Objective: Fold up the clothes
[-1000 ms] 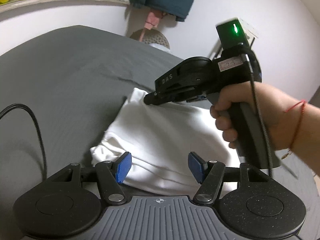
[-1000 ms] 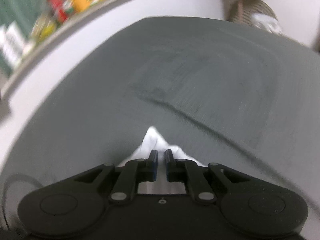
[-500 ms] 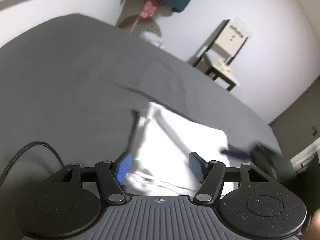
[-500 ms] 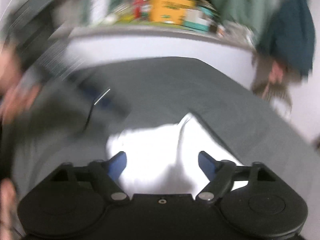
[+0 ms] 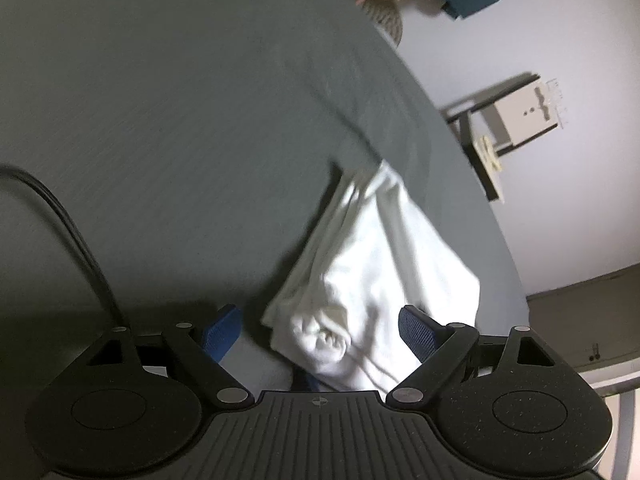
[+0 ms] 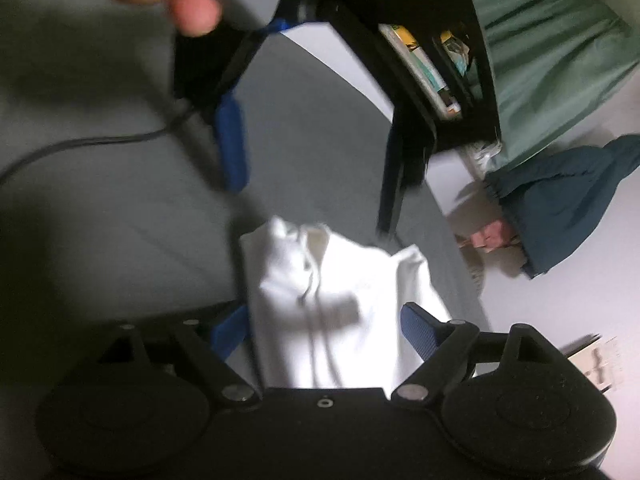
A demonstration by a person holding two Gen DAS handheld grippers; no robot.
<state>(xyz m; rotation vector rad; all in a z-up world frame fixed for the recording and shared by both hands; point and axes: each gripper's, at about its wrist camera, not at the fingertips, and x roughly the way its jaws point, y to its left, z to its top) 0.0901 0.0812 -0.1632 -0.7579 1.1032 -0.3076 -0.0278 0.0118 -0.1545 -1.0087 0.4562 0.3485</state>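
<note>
— White shirt (image 5: 372,264) on the grey bed (image 5: 160,120): where from my claws?

— Just ahead of both; its length runs away from the left claw (image 5: 320,330).

— Jaws?

— Left and right claw (image 6: 324,326) both wide open, empty. I'd judge the left nearer, over the bunched near end.

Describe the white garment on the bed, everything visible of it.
The white soft-fabric garment lies folded into a rough, compact bundle on the grey bedsheet, with layered edges, creases and a rolled lump at its near end. A thin drawstring-like cord crosses it. Both open grippers hover over it; contact is unclear.
</note>
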